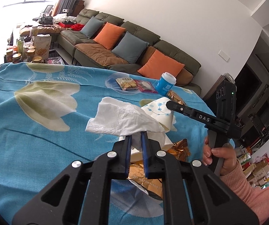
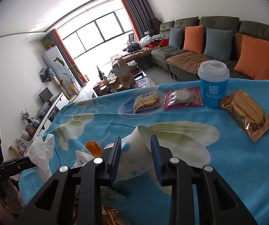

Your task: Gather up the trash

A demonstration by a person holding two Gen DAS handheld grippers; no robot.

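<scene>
Left tool (image 1: 136, 134) pinches a white tissue (image 1: 119, 118), right tool (image 2: 136, 140) clamps a crushed paper cup (image 2: 134, 150); gold wrappers (image 2: 246, 116) at 2 o'clock on the tabletop (image 2: 190, 178) remain uncollected

gold wrapper (image 1: 147, 180) half hidden behind tool, far jars (image 1: 29, 53) — blurred

Soft crinkled paper tissue (image 1: 119, 120); glossy gold foil wrapper (image 2: 246, 112); matt, seemingly cotton tablecloth (image 1: 31, 131).
</scene>
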